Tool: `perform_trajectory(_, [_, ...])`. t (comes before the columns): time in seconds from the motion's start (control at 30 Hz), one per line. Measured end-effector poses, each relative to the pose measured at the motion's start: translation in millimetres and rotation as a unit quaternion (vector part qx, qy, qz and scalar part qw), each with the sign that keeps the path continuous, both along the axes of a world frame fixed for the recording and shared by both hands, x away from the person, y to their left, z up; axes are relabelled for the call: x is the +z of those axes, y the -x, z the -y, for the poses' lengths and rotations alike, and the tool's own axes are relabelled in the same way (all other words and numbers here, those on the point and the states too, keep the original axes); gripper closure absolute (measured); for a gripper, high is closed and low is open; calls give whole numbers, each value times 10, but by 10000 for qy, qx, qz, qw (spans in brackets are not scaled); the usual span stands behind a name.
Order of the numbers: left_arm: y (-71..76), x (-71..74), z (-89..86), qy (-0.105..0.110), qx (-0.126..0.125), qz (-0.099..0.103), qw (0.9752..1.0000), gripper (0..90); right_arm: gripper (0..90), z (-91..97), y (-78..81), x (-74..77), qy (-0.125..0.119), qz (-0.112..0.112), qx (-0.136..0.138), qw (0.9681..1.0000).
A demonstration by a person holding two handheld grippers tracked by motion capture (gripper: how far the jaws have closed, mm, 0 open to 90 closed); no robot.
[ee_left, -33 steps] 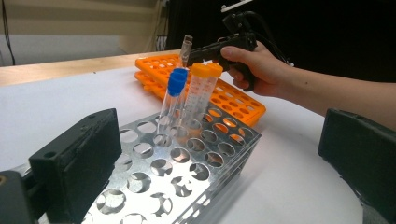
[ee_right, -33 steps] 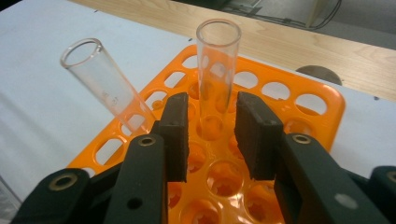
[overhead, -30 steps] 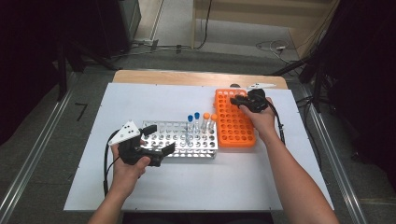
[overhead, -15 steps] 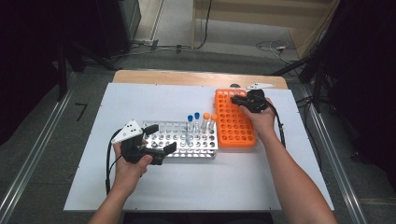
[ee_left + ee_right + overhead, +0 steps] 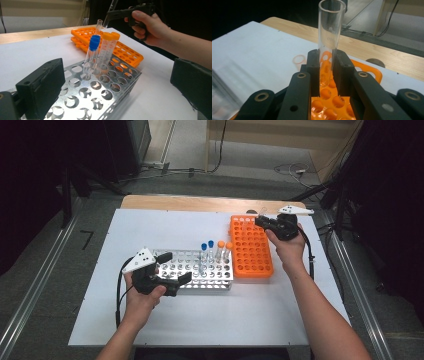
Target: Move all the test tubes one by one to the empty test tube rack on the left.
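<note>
Clear glass tube (image 5: 329,37), uncapped, clamped between the pads of the right claw (image 5: 326,72), upright and lifted over the far end of the orange rack (image 5: 251,247). In the left gripper view, same tube (image 5: 98,26) seen hanging from the claw tip above the rack. Gripped low on the body, most of the length standing free above the jaws. Likely light and stiff, smooth-walled and so prone to slip or swing in a two-point pinch; brittle too, so no hard squeeze and no knock against a rack edge. Best hold probably around the middle of the wall, clear of the open rim, with the axis kept vertical for seating in a hole. Empty or not: hard to tell, though nothing visible inside.

Left claw (image 5: 172,270) spread apart, holding nothing, set against the near left side of the metal rack (image 5: 192,280) on the white table (image 5: 200,320). Blue-capped tubes (image 5: 94,43) and orange-capped tubes (image 5: 110,37) standing in that rack.
</note>
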State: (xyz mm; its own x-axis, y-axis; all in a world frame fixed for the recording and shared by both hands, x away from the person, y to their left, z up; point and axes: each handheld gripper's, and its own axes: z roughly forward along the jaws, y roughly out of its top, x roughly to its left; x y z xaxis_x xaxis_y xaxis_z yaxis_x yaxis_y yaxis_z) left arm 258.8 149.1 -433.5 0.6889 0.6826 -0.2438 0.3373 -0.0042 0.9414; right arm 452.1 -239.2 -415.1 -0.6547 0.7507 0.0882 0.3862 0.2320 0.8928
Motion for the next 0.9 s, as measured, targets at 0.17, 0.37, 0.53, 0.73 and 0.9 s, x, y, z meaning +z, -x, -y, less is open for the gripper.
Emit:
perform_trajectory(0.17, [9,28,65,-15,-55,42,10000,0,742,59,287,31,-49,5,194,9998])
perform_trajectory(0.37, [11,51,178,-62,-161,86,9998,0,741,143,697,36,-135,-5,415,9990])
perform_trajectory(0.53, [11,69,275,-80,-243,112,9996,0,741,156,1008,48,-215,17,712,9972])
perform_trajectory(0.73, [15,130,396,-53,-437,220,9988,47,741,20,1333,27,-134,-29,1123,9936])
perform_trajectory(0.9, [44,169,532,-78,-751,331,9966,146,741,-144,1526,-18,-210,-138,1493,9885])
